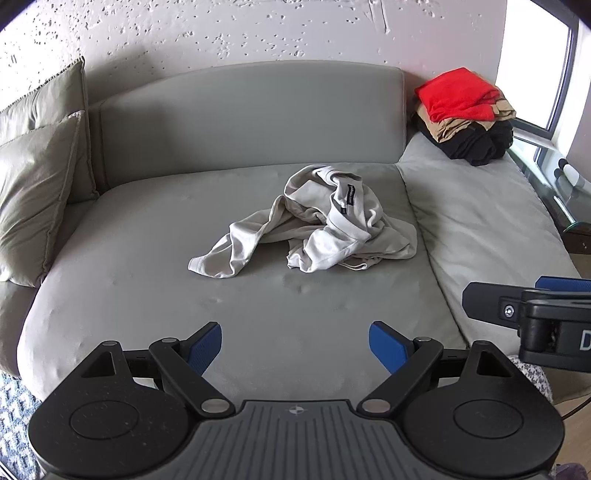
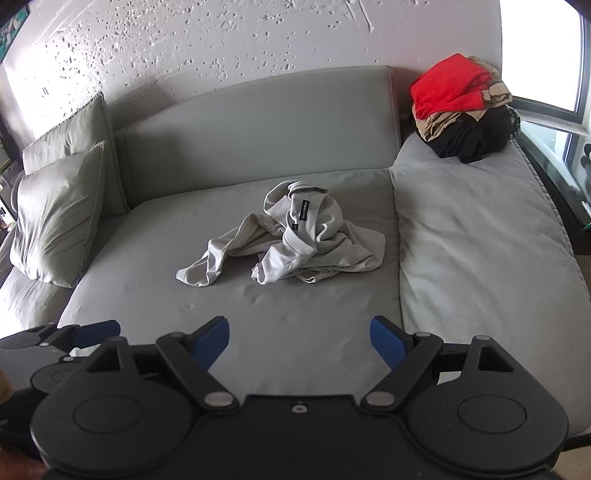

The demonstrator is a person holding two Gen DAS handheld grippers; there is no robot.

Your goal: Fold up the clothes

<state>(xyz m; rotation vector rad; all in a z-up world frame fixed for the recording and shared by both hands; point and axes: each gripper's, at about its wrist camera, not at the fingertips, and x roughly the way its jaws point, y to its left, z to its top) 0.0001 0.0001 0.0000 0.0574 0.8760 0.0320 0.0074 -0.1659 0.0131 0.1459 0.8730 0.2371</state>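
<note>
Left claw [image 1: 295, 345]: wide apart, blue pads [image 1: 205, 347] facing each other, nothing between them; held low over the front edge of the grey sofa seat [image 1: 258, 325]. Right claw [image 2: 300, 341]: same state, wide and empty, also over the front of the seat.

Cross-view: left wrist view catches the right claw from the side at its right edge, black body with a blue pad tip showing. Right wrist view catches the left claw at its lower left, partly hidden behind the right claw's own frame.

Mid seat: crumpled light grey garment [image 1: 314, 225], loose heap with one end trailing toward the left; a dark label [image 1: 350, 194] shows on an upturned fold. Well apart from both claws, not touched.

Left: two olive cushions [image 1: 37, 184] leaning against the sofa arm.

Right: paler seat cushion [image 1: 480, 221] beside the main seat. At its far end, by the backrest [image 1: 251, 110], a pile of folded clothes [image 1: 467, 118]: red on top, tan beneath, black at the bottom.

Left wrist view only: patterned rug [image 1: 11, 413] at lower left. Right wrist view shows more of the glass side table [image 2: 550, 147] by the window [image 2: 543, 55].

Far: white textured wall [image 1: 221, 33]
</note>
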